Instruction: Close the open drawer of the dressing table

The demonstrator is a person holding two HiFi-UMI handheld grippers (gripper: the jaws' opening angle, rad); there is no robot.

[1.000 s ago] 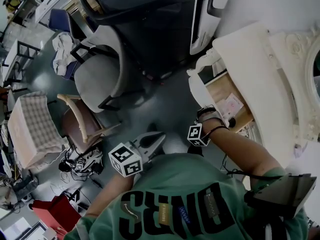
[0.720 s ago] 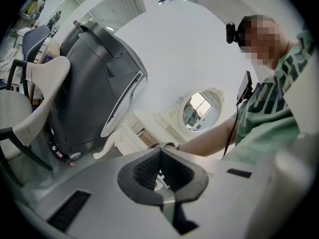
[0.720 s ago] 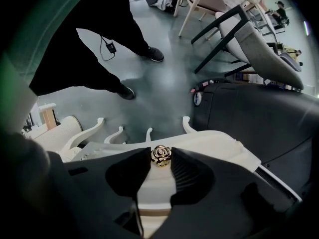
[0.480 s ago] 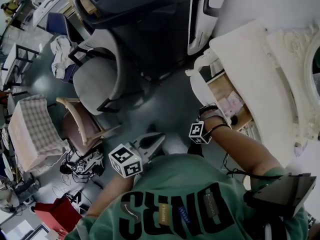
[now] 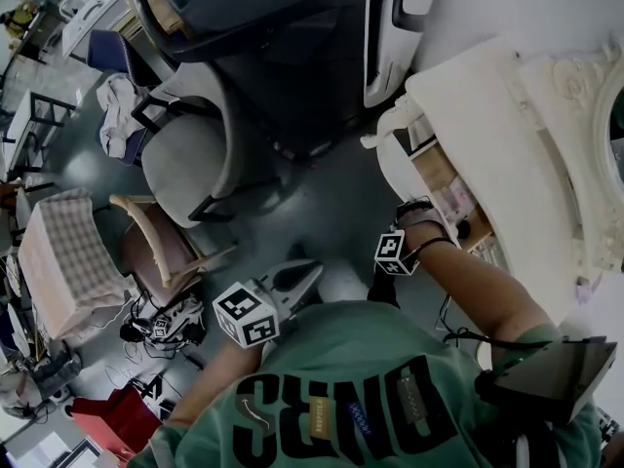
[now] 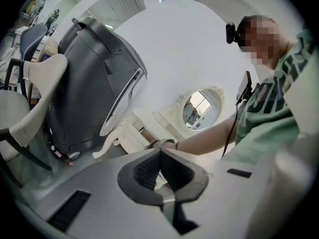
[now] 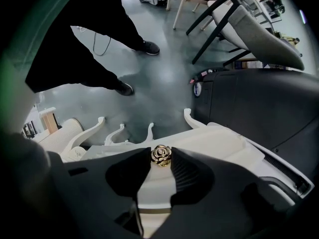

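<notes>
The cream dressing table stands at the right of the head view, and its drawer is partly out, showing a wooden inside with papers. In the right gripper view, the drawer's cream front carries a gold rose knob. My right gripper is shut on that knob, one pad on each side. The right marker cube sits just before the drawer. My left gripper is shut with nothing in it, held low by my body and away from the table.
A large dark massage chair stands close to the table's left end. A grey chair and a wooden chair stand on the floor behind me. An oval mirror tops the table. Cables and a bag lie on the floor.
My right hand has moved toward the table with the knob, and the drawer has slid inward, so less of its wooden inside shows. The left gripper has stayed where it was.
</notes>
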